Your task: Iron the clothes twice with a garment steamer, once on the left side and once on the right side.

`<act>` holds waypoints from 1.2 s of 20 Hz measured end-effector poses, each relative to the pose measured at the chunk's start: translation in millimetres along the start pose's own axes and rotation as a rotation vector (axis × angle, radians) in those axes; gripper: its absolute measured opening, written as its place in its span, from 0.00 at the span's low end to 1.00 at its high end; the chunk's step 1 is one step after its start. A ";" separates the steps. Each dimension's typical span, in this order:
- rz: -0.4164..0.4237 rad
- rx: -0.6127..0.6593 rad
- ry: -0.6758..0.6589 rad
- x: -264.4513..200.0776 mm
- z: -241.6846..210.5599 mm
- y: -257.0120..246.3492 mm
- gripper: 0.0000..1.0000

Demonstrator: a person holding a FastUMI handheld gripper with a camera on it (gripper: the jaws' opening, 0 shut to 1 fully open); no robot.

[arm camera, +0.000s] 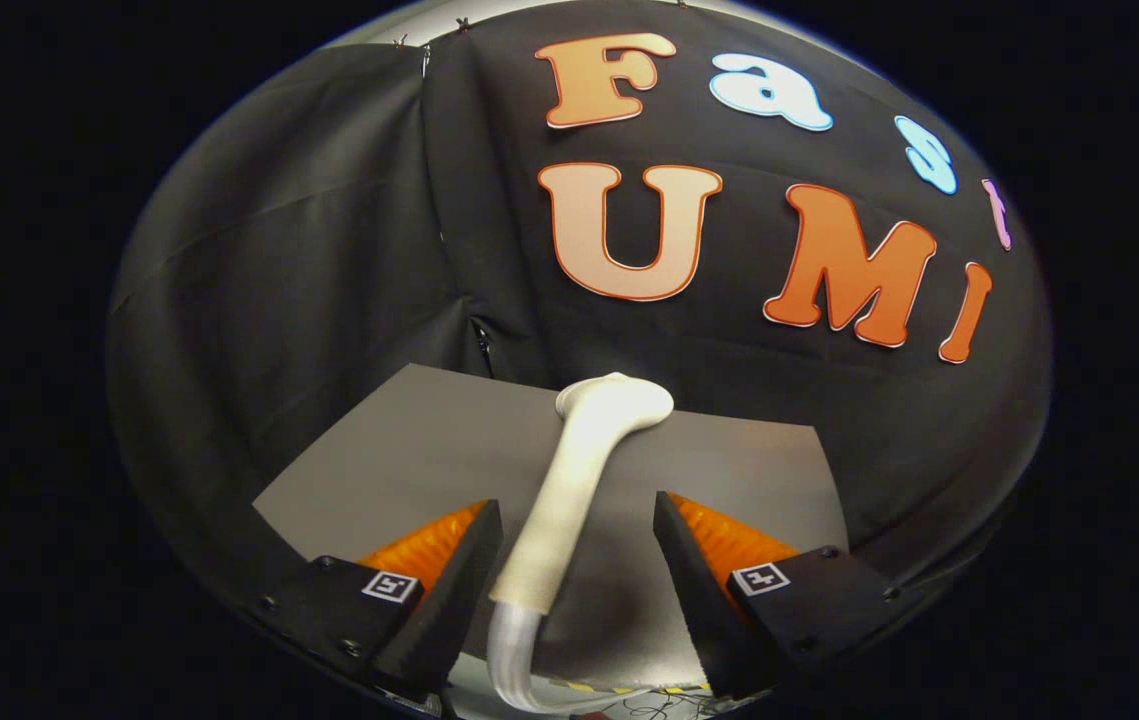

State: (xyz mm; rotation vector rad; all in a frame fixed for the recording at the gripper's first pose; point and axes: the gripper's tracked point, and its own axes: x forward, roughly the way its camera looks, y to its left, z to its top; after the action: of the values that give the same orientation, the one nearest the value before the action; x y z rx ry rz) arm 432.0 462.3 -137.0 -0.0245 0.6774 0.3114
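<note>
- The gripper [577, 545] has its two fingers spread apart, and the white plastic garment steamer [584, 470] sits in the gap between them, neither finger touching it as far as I can see.
- The steamer's long handle runs up between the fingers, and its rounded head [615, 402] points away, out beyond the fingertips. A pale ribbed hose [514, 660] comes off the handle's near end, down by the finger bases.
- Under it is a flat grey sheet [409, 450], reaching back to the black cloth wall [309, 250]. Can't honestly tell if that grey sheet is the garment or just a mat.
- My read: this is the grab step, no ironing pass yet.
- To do it well, I'd close on the thicker lower part of the handle, centred between the pads, so the head doesn't swing once lifted.
- The handle leans a bit toward one finger, so line up first or it'll get shoved sideways.
- Watch the hose, it could drag or snag during the left and right passes.
</note>
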 end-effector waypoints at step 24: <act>0.061 0.083 0.054 50.4 -33.4 20.7 0.46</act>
State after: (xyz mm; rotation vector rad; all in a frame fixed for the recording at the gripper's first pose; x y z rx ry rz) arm 442.6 491.8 -192.7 0.0678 0.7449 0.3423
